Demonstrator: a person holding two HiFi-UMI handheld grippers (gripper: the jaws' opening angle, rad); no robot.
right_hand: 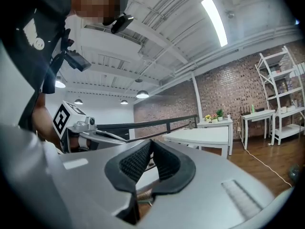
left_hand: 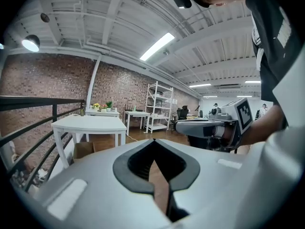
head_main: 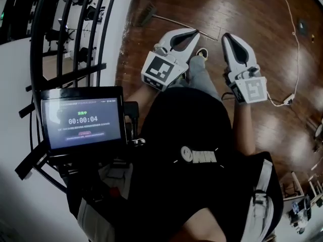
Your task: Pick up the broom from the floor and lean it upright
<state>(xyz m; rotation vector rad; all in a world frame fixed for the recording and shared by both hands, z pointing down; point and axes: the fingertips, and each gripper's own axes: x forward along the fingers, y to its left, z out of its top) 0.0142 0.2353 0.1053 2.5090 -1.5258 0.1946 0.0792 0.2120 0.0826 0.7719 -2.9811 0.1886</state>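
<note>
Approach was the step in hand: the broom [head_main: 147, 13] lay on the floor beside the railing [head_main: 65, 77]. Left hand-held gripper [head_main: 195, 33] and right hand-held gripper [head_main: 227, 36] were closed and empty, so they would need to open and reach down.

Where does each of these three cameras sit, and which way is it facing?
Head view: on the person's head, looking steeply down at the wooden floor and broom; shows torso, left gripper, right gripper.
Left gripper view: on the left gripper, looking roughly level over its shut jaws at a white table and brick wall; torso at upper right.
Right gripper view: on the right gripper, looking level over shut jaws; torso at upper left.
Shared: both gripper views show the white table and the other gripper.
</note>
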